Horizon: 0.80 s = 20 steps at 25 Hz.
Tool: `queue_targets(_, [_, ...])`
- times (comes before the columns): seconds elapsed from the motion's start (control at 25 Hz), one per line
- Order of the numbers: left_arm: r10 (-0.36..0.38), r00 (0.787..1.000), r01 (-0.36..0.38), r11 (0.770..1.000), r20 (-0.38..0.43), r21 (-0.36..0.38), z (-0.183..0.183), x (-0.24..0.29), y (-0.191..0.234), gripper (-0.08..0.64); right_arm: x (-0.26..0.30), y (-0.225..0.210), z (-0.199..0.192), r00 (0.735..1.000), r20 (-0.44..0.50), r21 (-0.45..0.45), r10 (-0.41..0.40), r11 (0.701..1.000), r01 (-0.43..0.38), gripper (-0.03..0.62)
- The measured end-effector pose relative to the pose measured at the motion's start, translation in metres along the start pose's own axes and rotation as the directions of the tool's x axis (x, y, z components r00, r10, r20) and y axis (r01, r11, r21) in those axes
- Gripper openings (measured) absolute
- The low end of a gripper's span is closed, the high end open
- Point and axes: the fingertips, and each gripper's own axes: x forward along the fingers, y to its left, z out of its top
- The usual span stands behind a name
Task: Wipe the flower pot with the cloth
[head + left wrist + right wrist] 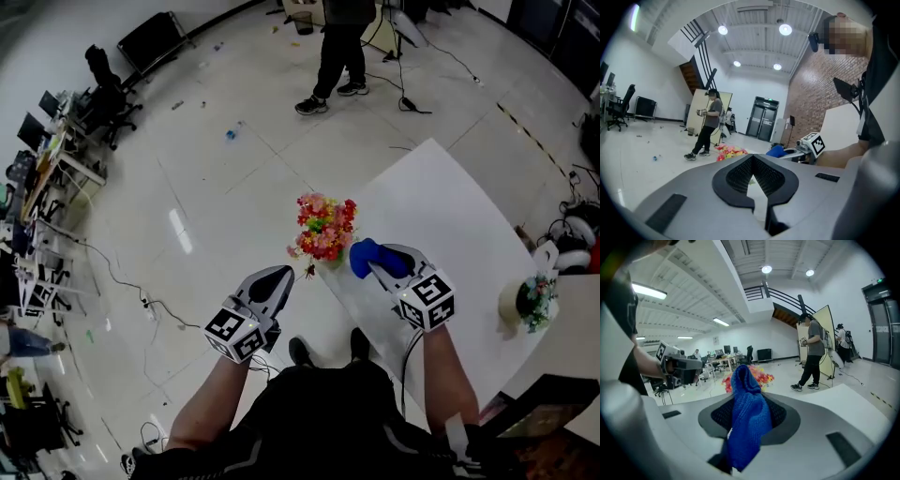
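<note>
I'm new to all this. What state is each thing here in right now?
Left tongs: shut, empty.
Right tongs: shut on the blue cloth.
Blue cloth: bunched up, sticking out past the right tongs' tips.
Flower pot: upright near the table edge, full of flowers.

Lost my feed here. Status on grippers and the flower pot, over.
Left gripper shut, empty. Right gripper shut on blue cloth, close beside flower pot at table corner; contact unclear. Nothing blocking.
</note>
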Motion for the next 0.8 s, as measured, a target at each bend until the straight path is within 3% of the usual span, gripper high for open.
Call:
queue_targets(0.32, [-0.008,0.997,0.005,0.999,0.077,0.036,0.041,-0.018,0.004,0.002,-0.020,0.046,0.077,0.983,0.172,0.056,0.064,0.996,-0.075,0.114])
queue_targets(0.64, [0.047,0.993,-0.051,0.998,0.105,0.037,0.057,-0.035,0.021,0.002,-0.006,0.077,0.093,0.977,0.160,-0.006,0.138,0.990,-0.139,0.114])
queue_targets(0.8, [0.143,0.979,-0.151,0.988,0.143,0.045,0.070,-0.041,0.035,0.002,-0.004,0.085,0.106,0.972,0.142,-0.038,0.188,0.982,-0.184,0.114])
